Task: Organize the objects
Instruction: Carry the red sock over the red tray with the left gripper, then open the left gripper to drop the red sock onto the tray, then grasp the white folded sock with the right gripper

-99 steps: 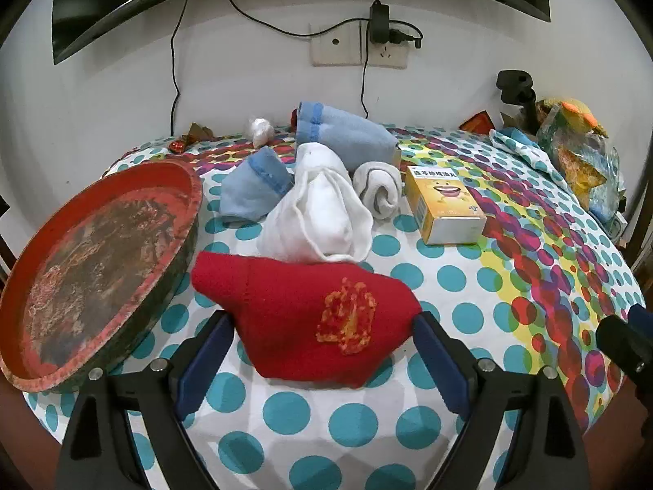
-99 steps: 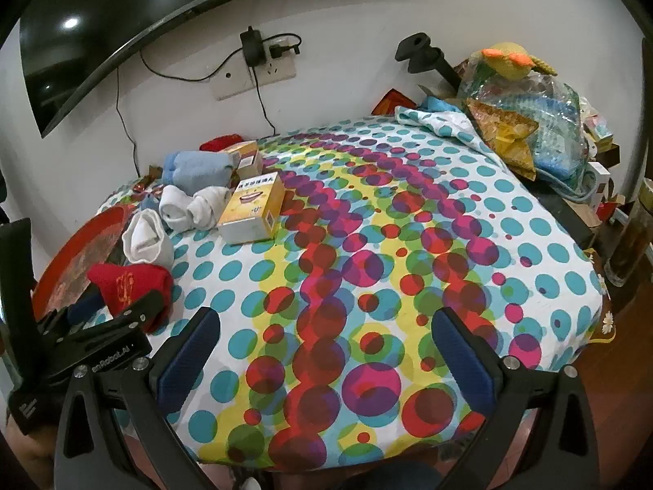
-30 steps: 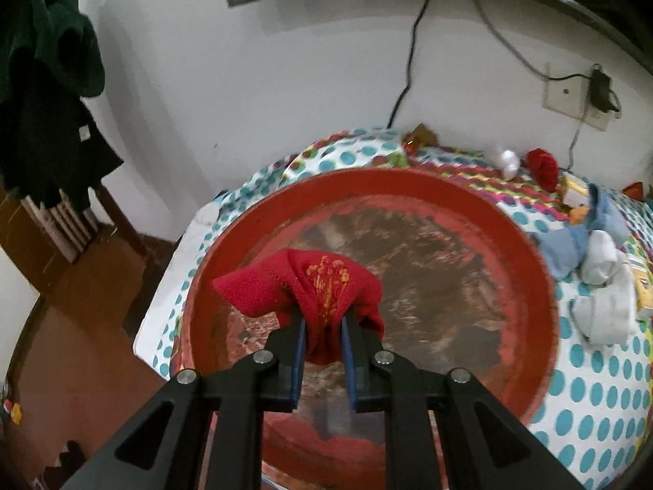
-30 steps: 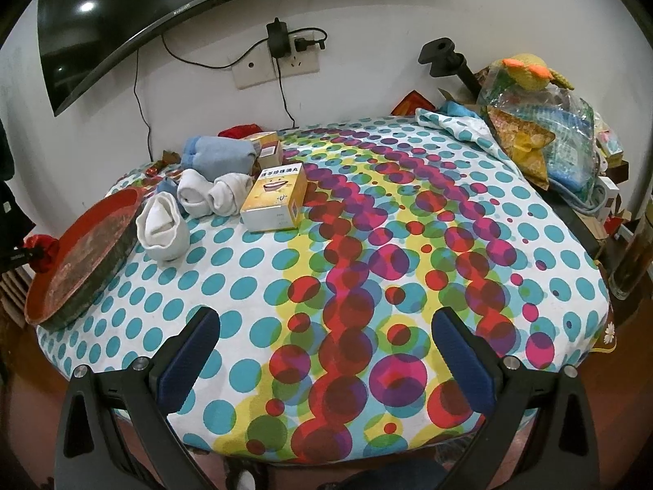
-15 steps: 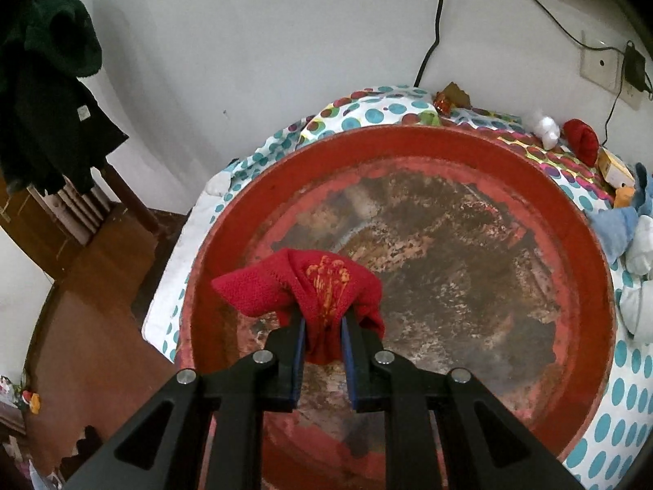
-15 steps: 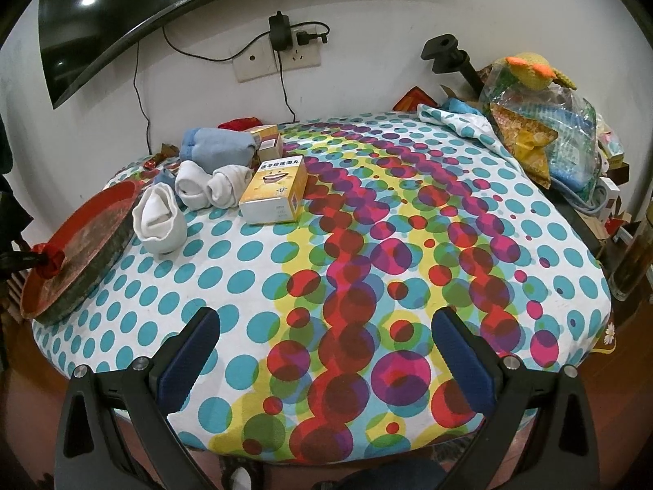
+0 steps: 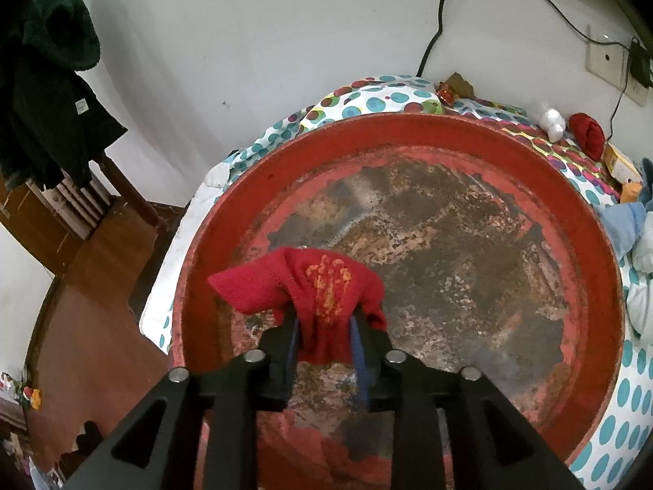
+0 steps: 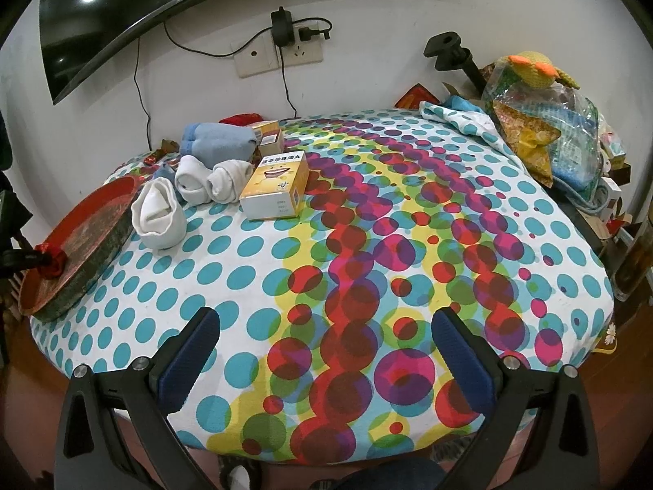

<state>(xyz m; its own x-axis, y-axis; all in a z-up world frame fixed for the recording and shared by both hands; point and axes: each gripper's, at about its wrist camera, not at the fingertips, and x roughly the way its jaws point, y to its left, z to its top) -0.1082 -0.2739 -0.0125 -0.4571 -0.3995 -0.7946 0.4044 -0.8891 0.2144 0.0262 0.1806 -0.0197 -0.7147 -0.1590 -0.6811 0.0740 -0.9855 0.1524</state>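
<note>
as left gripper (image 7: 324,337) jaws open around the red knitted sock (image 7: 322,290) over the round red worn tray (image 7: 481,139), fabric may snag; right gripper (image 8: 326,351) released.

We note the left gripper (image 7: 324,337) over the worn red tray (image 7: 530,155), jaws opening with the red sock (image 7: 314,286) between the blue pads (image 7: 361,351), cloth draped over both fingers, polka-dot tablecloth (image 7: 628,392) beneath the tray.
</note>
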